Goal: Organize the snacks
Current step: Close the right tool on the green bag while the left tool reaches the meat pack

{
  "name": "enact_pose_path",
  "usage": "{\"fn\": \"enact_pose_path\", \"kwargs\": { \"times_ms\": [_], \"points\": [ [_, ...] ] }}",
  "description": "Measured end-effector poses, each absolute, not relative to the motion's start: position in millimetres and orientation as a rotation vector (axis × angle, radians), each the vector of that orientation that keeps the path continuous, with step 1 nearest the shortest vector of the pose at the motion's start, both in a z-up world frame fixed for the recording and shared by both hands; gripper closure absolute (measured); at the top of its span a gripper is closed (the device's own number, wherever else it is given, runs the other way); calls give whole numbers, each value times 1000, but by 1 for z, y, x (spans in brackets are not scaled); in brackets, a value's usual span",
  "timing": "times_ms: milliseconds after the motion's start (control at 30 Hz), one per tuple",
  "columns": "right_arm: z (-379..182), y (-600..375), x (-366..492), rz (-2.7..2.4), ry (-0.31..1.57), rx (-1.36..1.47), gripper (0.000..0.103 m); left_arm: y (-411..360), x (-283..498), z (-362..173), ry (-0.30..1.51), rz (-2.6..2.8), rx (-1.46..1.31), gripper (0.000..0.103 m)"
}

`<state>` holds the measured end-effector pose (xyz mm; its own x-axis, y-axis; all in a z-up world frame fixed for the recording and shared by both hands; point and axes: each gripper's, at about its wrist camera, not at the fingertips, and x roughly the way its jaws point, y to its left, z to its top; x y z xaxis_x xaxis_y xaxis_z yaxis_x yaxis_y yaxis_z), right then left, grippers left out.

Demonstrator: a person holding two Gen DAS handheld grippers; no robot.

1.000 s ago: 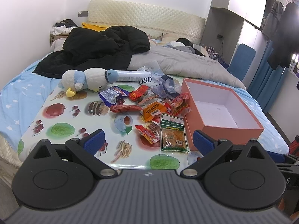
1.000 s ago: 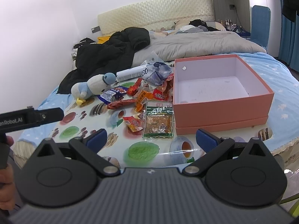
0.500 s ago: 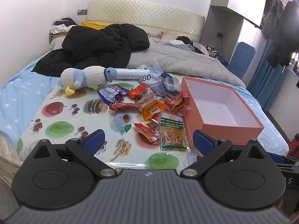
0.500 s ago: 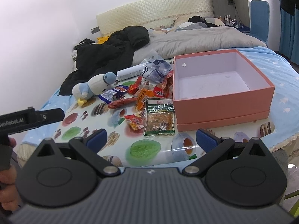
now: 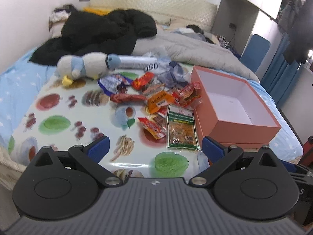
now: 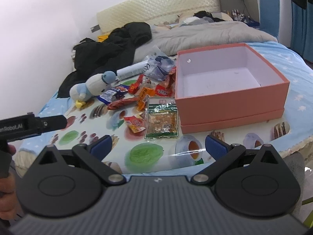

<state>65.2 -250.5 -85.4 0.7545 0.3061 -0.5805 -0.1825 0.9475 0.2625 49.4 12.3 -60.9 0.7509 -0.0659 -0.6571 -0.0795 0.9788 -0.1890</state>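
A heap of snack packets [image 5: 156,96] [image 6: 140,96] lies on a fruit-print tablecloth [image 5: 58,125] [image 6: 144,154]. The nearest packet is a clear green-edged bag [image 5: 181,130] [image 6: 162,121] beside an empty pink box [image 5: 238,125] [image 6: 232,99]. A small red packet [image 5: 152,129] [image 6: 136,124] lies left of the bag. My left gripper [image 5: 154,149] hangs open over the near table edge, short of the snacks. My right gripper [image 6: 158,145] is open too, below the green-edged bag. Neither holds anything.
A plush penguin [image 5: 86,68] [image 6: 92,88] and a white tube [image 5: 137,62] [image 6: 133,71] lie behind the snacks. A black jacket [image 5: 101,33] and grey duvet [image 5: 191,47] cover the bed. The left gripper's body [image 6: 29,127] and a hand [image 6: 5,180] show at the right view's left edge.
Both grippers have moved forward and a little lower toward the table, so the snacks and box look larger. Nothing on the table has moved; both stay open.
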Motion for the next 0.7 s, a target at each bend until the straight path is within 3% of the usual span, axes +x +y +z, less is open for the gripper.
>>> {"fn": "enact_pose_path", "kwargs": {
  "times_ms": [467,533,600,633,700],
  "points": [
    [-115,-227,110,226,649,72,0,27,128,-99,801,-13,-208,1],
    [-119,-226,118,237,648,76,5,33,141,-110,815,-19,-225,1],
    [-126,-222,126,262,662,75,16,43,155,-121,820,-30,-261,1],
    [-129,-219,129,268,664,63,27,48,161,-127,821,-35,-289,1],
    [-139,-210,134,294,680,42,29,59,174,-140,839,-36,-358,2]
  ]
}}
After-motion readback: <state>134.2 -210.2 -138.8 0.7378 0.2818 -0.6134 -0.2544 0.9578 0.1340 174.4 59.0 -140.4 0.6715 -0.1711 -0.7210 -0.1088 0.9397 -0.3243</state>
